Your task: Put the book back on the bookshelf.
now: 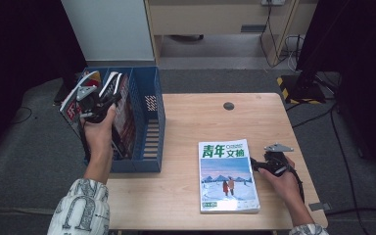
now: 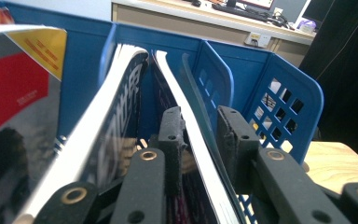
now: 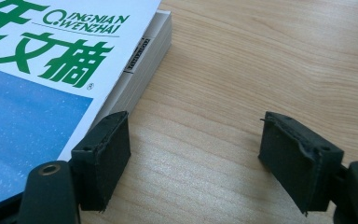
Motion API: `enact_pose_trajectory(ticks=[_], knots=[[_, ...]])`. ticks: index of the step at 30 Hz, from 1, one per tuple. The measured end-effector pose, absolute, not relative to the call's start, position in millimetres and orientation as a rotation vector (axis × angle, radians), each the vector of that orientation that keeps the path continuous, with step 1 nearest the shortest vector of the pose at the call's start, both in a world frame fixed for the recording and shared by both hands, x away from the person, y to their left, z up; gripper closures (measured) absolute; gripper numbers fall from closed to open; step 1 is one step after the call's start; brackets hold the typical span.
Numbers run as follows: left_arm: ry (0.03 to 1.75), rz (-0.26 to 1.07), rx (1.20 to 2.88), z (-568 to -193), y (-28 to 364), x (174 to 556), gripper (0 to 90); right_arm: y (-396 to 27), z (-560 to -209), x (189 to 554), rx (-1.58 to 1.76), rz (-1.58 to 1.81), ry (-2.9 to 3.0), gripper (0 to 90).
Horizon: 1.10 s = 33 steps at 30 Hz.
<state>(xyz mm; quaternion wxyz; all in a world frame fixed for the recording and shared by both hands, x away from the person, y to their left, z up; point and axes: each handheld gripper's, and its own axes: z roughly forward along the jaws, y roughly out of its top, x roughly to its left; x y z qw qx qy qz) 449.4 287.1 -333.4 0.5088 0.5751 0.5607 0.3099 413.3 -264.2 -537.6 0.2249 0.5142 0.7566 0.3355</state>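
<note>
Left gripper (image 2: 200, 140) straddles the magazine (image 2: 191, 140) standing in the blue file rack (image 2: 289, 102), jaws parted, pads slack (right gripper (image 3: 196, 154) gapes empty). Withdraw straight back without tipping it.

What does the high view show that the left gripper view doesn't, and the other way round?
The high view adds the green-titled magazine lying flat on the wooden table, with the right tool open beside its right edge. The left gripper view adds a close look at the left tool, its jaws either side of one standing magazine's page edge without pressing. Both show the blue file rack with magazines upright in it.
</note>
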Motion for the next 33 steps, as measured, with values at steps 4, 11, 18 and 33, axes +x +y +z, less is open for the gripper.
enact_pose_trajectory(ticks=[4,11,18,33], knots=[[1.35,0.737,1.413,-328,291,450,69.4,-264,-538,413,1.418,0.926,2.087,24.4],[1.343,0.733,1.398,-321,299,449,67.6,-264,-538,413,1.419,0.926,2.087,24.5],[1.314,0.754,1.382,-309,304,444,65.9,-264,-538,413,1.421,0.925,2.085,24.3],[1.235,0.708,1.467,-303,302,433,61.7,-264,-538,413,1.424,0.925,2.084,24.1]])
